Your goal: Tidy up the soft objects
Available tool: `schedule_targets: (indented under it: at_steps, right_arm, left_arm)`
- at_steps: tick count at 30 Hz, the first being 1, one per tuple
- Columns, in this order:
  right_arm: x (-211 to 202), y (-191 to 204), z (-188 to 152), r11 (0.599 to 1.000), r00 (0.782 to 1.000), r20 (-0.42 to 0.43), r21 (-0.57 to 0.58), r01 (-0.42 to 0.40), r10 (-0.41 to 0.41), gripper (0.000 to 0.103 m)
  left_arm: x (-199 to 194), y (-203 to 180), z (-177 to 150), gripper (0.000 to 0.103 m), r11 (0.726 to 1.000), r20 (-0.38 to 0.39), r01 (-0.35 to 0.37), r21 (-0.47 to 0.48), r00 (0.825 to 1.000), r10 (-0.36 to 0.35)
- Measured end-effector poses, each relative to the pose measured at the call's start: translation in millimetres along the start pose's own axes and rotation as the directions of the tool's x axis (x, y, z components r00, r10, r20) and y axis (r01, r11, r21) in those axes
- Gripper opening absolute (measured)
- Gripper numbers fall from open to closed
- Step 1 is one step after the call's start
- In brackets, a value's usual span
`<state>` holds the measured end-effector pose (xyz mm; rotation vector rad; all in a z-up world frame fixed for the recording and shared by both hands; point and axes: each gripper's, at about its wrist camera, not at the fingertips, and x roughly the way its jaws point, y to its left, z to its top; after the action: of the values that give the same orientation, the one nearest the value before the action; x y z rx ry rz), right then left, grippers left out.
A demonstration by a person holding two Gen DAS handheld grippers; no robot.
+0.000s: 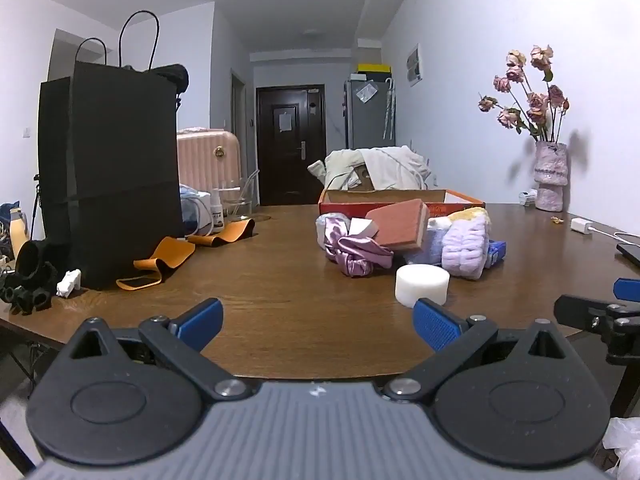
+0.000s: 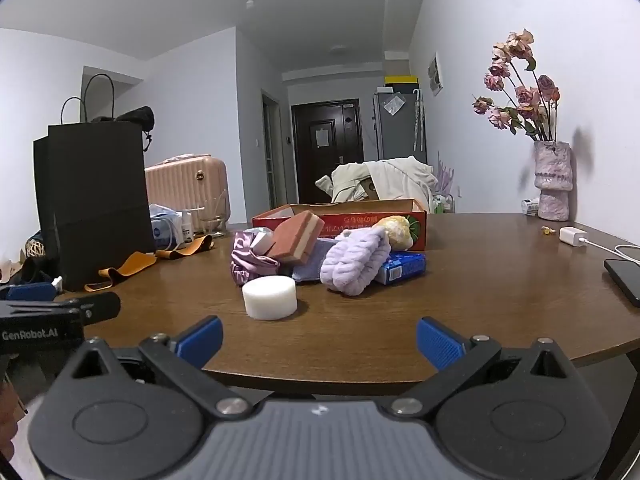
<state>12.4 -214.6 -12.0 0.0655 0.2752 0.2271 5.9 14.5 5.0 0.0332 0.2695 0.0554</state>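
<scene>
Left tongs (image 1: 318, 322): jaws spread wide, nothing between the blue pads, held above the near edge of the bench (image 1: 280, 280).
Right tongs (image 2: 319, 338): jaws likewise spread wide and empty, beside the left tongs, short of the white foam cylinder.
White foam cylinder (image 2: 270, 297): landmark; stands upright on the bench, the nearest soft thing to both tongs, just in front of the heap.
Lilac plush piece (image 2: 354, 266): behind and right of the cylinder, lying on the heap.
Brick-red sponge (image 2: 298, 242): behind the cylinder, tilted, propped on the heap.
Purple satin scrunchie (image 2: 248, 260): behind and left of the cylinder.
Blue packet (image 2: 402, 267): right of the cylinder, beyond the plush piece, flat on the bench.
Yellow fluffy thing (image 2: 396, 230): far behind the cylinder, against the box.
Red cardboard box (image 2: 340, 216): behind the whole heap, open-topped.
Black paper bag (image 1: 120, 176): well left of the cylinder, upright.
Vase of dried roses (image 2: 552, 184): far right of the cylinder, by the wall.
</scene>
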Motion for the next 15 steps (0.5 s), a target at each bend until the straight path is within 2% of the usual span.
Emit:
schedule_targets:
  at_steps: [15]
  right_arm:
    - [-1.8, -1.5, 2.2, 1.000, 1.000, 0.006, 0.007, 0.010, -0.011, 0.103]
  left_arm:
    - [1.7, -1.8, 0.2, 0.103, 1.000, -0.009, 0.001, 0.017, 1.000, -0.001]
